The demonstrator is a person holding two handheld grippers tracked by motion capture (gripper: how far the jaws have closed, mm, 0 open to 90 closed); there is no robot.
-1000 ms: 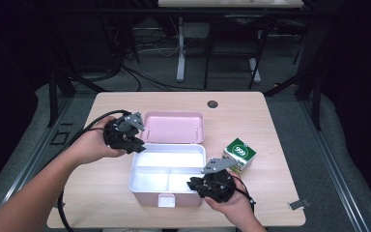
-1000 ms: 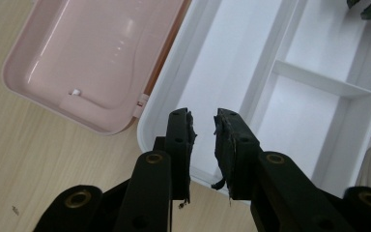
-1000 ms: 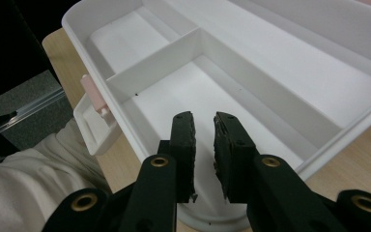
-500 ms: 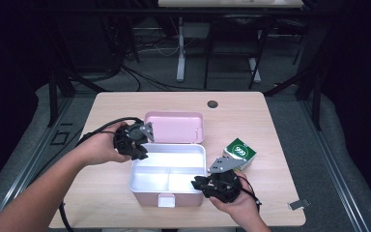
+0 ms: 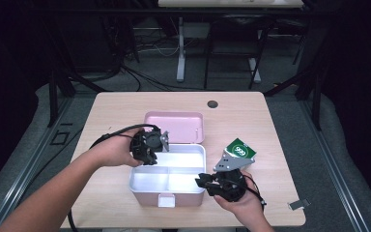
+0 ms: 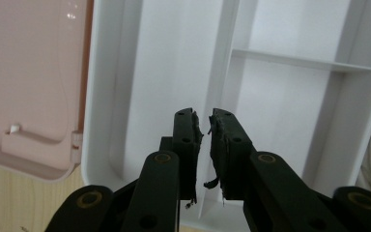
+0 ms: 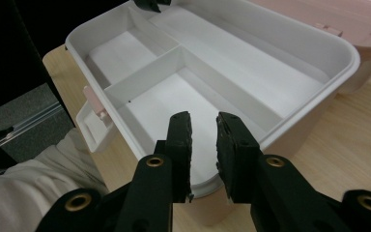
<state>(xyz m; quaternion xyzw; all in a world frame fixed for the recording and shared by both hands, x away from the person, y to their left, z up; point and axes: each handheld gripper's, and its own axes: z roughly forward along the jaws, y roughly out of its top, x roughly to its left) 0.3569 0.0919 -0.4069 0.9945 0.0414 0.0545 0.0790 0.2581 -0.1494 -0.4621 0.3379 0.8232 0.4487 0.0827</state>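
A pink box [image 5: 168,199] stands open in the middle of the table, its pink lid [image 5: 174,126] folded back flat. Its white inside [image 7: 232,53] has one long compartment and two smaller ones. My left gripper [image 5: 154,155] hangs over the box's back left corner. Its jaws [image 6: 203,117] have just been closing and now leave only a narrow slit with nothing in it, above the long divider [image 6: 224,58]. My right gripper [image 5: 201,180] is at the box's front right corner. Its jaws [image 7: 203,120] stand a little apart over the rim [image 7: 314,92], empty.
A green packet [image 5: 240,149] lies on the table right of the box, just behind my right hand. A small metal clip [image 5: 297,204] sits near the front right table corner, and a dark round cap [image 5: 212,104] near the back edge. Cables cross the floor beyond.
My left hand has moved right and toward me, from beside the lid to over the box's back left corner. My right gripper has stayed put.
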